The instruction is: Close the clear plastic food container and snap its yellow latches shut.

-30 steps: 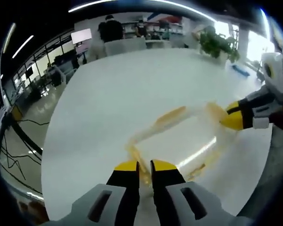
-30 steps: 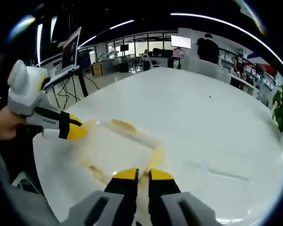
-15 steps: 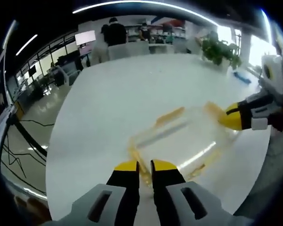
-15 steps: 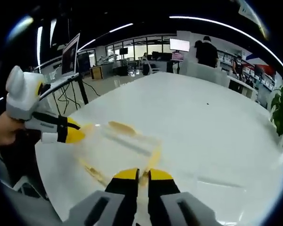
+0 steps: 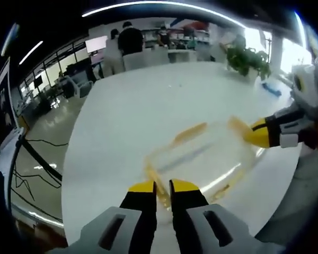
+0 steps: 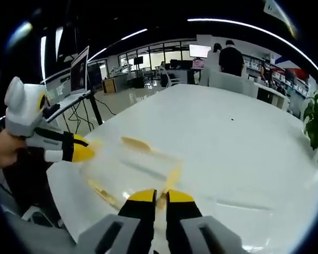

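Observation:
The clear plastic container [image 5: 201, 159] with yellow latches hangs between my two grippers just above the white table [image 5: 148, 106]. My left gripper [image 5: 161, 188] is shut on the latch at its near end [image 5: 152, 177]. My right gripper [image 5: 254, 133] enters from the right, shut on the opposite end. One long yellow latch [image 5: 191, 131] lies along the far side. In the right gripper view, my right gripper [image 6: 158, 197] is shut on the container [image 6: 130, 166] at its end latch [image 6: 172, 177], and the left gripper [image 6: 80, 152], held by a hand, is shut on the far end.
A potted plant [image 5: 246, 55] stands at the table's far right corner, with a small blue item [image 5: 270, 84] near it. People [image 5: 128, 39] stand behind the table's far edge. A laptop on a stand [image 6: 79, 63] and floor cables [image 5: 32, 169] lie off the table's side.
Both grippers have kept their hold and risen a little with the container. A shadow now shows under the container.

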`<state>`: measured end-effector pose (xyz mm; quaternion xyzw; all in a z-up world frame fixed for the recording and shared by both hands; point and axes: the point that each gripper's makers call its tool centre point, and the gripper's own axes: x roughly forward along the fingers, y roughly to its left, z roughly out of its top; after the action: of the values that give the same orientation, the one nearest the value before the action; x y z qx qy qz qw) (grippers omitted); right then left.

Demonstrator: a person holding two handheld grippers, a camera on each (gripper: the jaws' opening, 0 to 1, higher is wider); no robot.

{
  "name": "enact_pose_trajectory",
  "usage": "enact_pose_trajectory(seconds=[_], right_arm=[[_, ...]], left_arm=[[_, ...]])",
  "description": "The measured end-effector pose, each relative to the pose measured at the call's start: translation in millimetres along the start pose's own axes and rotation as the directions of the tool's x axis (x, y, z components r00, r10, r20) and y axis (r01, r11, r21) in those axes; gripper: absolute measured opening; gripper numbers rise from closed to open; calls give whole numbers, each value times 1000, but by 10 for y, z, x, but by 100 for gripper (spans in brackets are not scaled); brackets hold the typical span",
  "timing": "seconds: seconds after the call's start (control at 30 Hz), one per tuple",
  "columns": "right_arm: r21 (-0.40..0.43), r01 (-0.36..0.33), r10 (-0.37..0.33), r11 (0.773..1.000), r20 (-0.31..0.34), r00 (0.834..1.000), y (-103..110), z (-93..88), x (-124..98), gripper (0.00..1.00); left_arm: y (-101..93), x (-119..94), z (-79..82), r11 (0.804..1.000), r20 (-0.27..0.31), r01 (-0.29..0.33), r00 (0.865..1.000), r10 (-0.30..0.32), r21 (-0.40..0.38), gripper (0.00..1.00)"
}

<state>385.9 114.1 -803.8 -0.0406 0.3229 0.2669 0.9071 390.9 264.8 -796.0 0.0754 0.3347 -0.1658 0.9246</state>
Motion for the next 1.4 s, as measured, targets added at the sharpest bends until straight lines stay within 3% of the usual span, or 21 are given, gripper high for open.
enact_pose_trajectory(seconds=[0.63,1.4], right_arm=[[26,7,-8,1000,18,1000,-203,104,-248,2],[35,62,-62,997,-4,998,-662,-48,-559,1]], left_arm=[[-241,-58,214,1000,34,12,999,-11,-6,5],[-798,-13,402,996,52,86,995,-87,7,6]])
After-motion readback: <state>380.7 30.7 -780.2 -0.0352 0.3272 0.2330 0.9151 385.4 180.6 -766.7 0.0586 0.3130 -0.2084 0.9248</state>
